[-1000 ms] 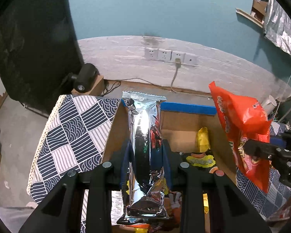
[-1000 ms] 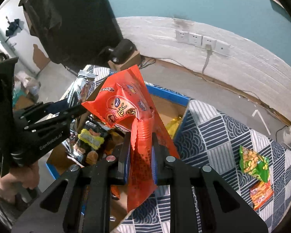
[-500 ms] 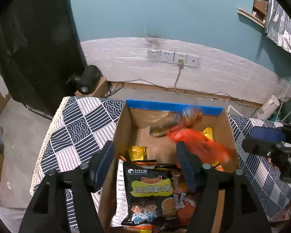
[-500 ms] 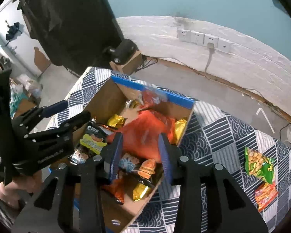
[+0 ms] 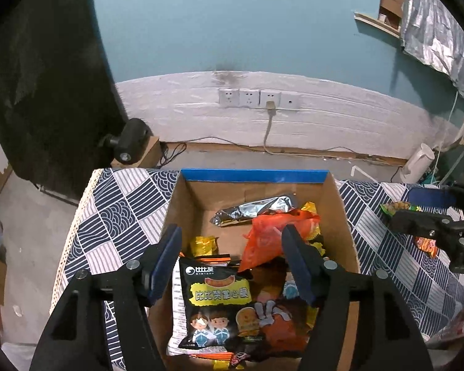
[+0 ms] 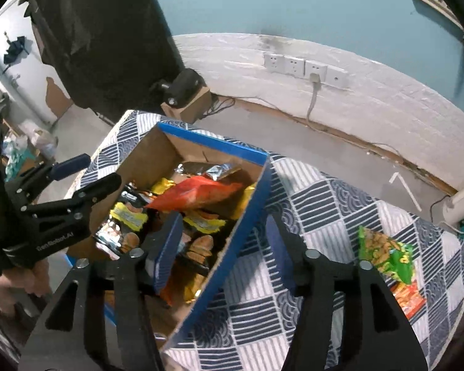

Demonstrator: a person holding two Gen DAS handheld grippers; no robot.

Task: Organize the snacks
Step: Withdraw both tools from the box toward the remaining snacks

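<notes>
Both hand-held grippers, left (image 5: 232, 250) and right (image 6: 222, 241), were spread and held nothing. Orange snack bag (image 5: 275, 238) and silver snack bag (image 5: 253, 210) lay inside cardboard box (image 5: 345, 216); green snack bag (image 6: 383, 253) lay on table (image 6: 309, 204).

Both hand-held grippers let go — silver bag (image 5: 253, 211) and orange bag (image 5: 275, 238) (previously pinched) now lie in the box (image 5: 343, 216), jaws wide.

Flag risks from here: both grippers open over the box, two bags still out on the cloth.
1. The orange bag lies loose atop the heap in the cardboard box; more drops could spill it.
2. The right gripper straddles the box wall and could snag it while turning toward the green bag.
</notes>
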